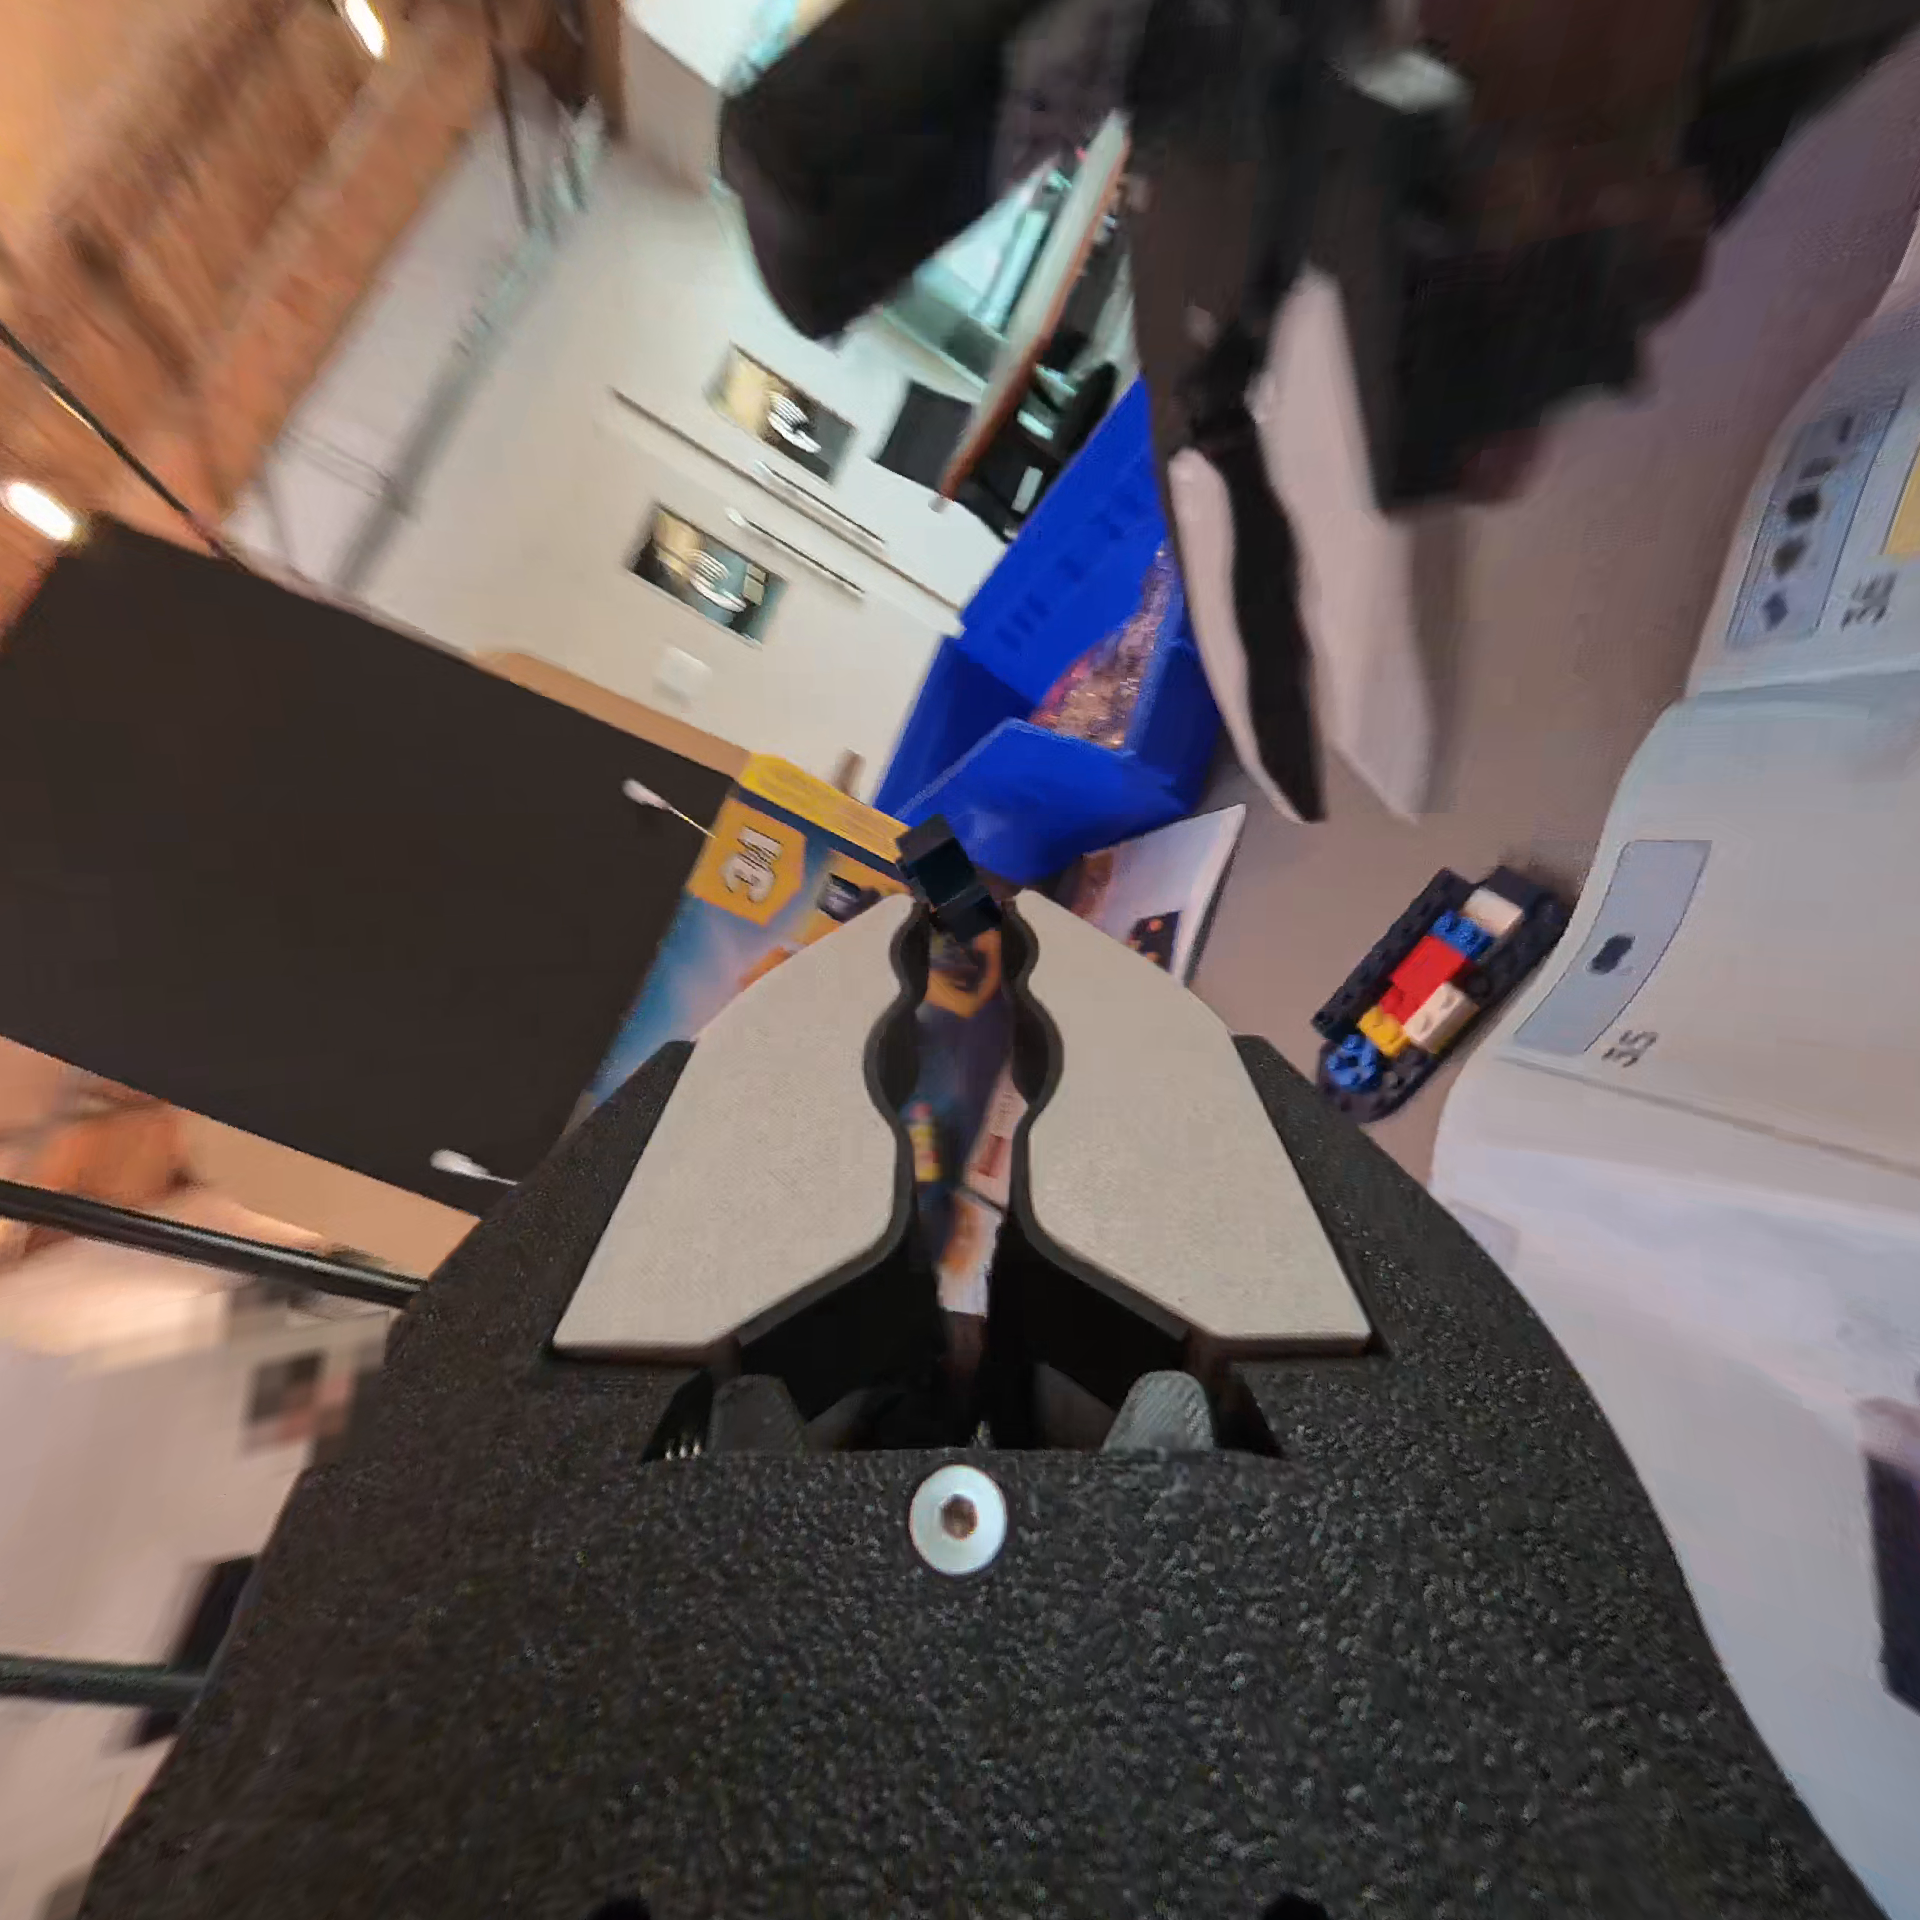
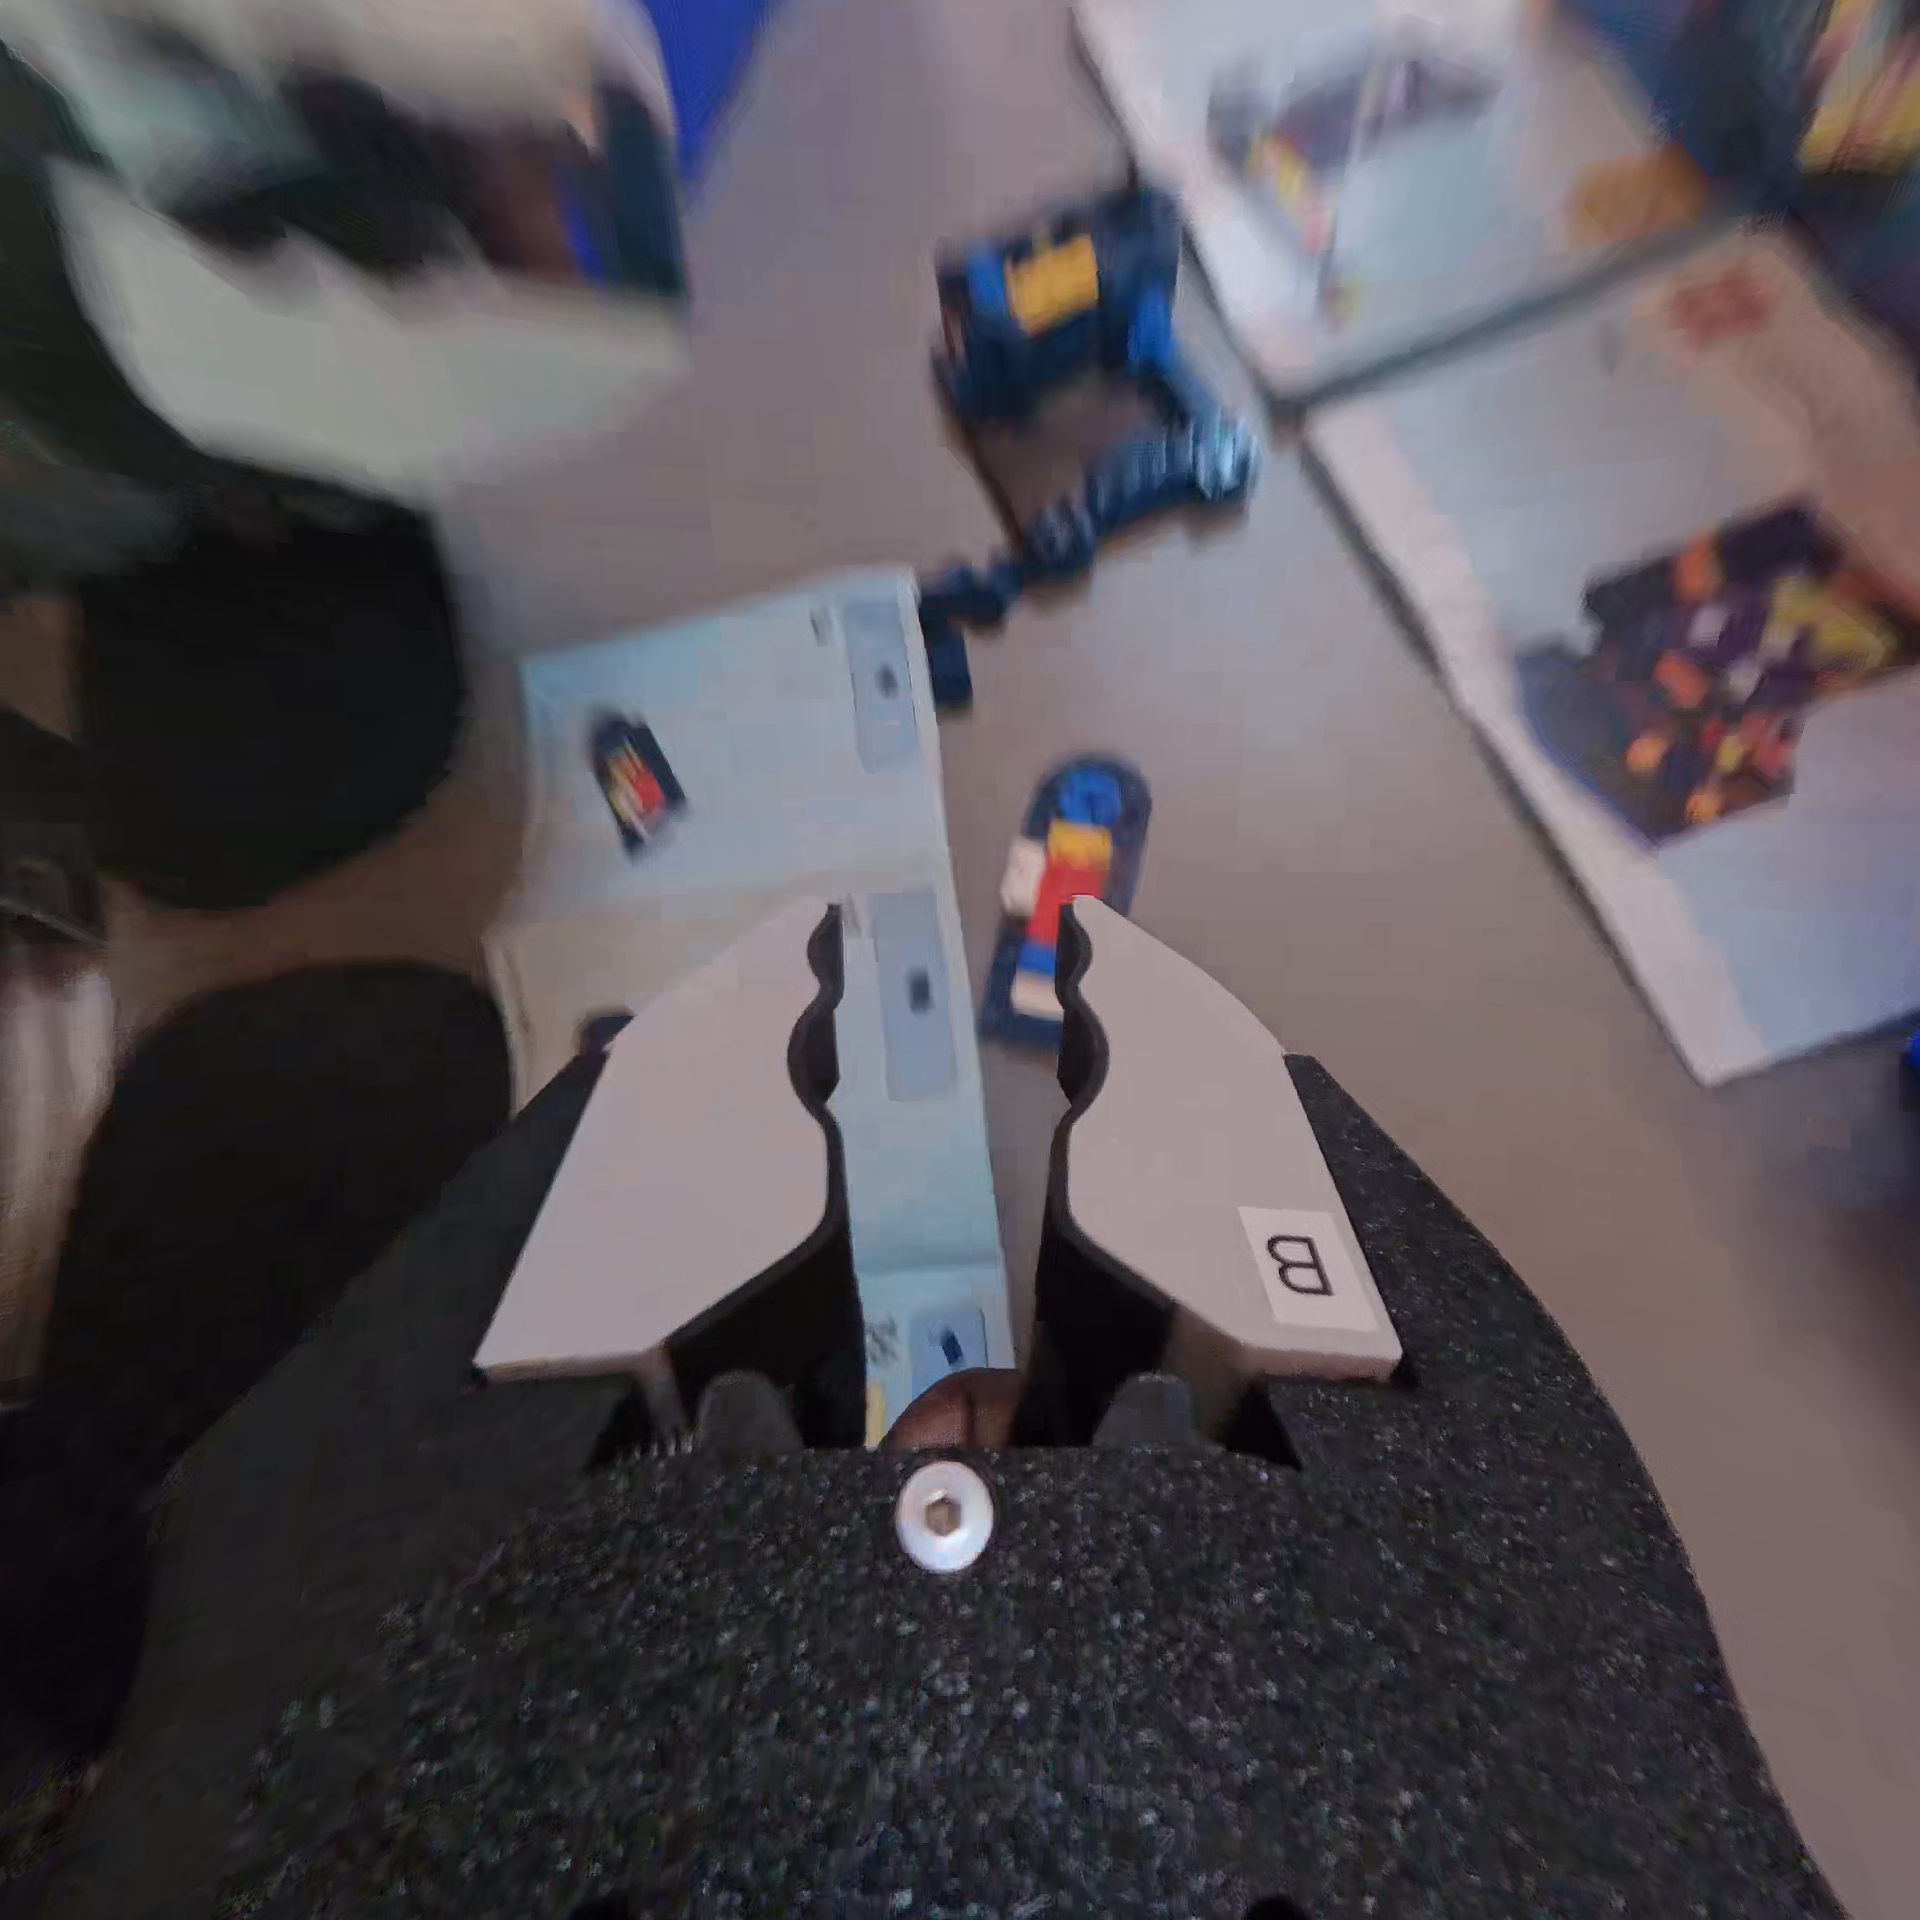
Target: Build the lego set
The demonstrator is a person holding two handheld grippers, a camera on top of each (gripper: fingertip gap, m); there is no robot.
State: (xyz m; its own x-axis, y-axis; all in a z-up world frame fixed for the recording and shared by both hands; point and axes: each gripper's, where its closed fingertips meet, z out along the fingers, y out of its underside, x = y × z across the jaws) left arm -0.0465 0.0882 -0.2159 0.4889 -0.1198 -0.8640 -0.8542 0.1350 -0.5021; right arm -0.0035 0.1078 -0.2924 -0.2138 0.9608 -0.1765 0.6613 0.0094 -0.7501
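Left wrist view: left hand-held gripper (image 1: 961, 914) at frame centre, tips nearly together and clamped on a small dark blue brick (image 1: 948, 878) that sticks out past them. Behind it, a yellow-and-blue box (image 1: 769, 894); a blue bin (image 1: 1049, 727) above centre. Right of centre, a small brick model (image 1: 1439, 987) on a dark blue base lies on the grey surface (image 1: 1538, 644), beside an open booklet (image 1: 1714, 935) at the right edge. The other hand-held gripper hangs blurred at upper right.

Right wrist view: heavy motion blur. Right hand-held gripper (image 2: 951, 914) wide open, nothing between the fingers. Under it, the booklet (image 2: 748, 748) left of centre and the brick model (image 2: 1081, 883) just beyond the right fingertip (image 2: 1081, 914), both lying on the surface. A blue brick build (image 2: 1081, 343) upper centre; printed sheets (image 2: 1714, 675) at right.
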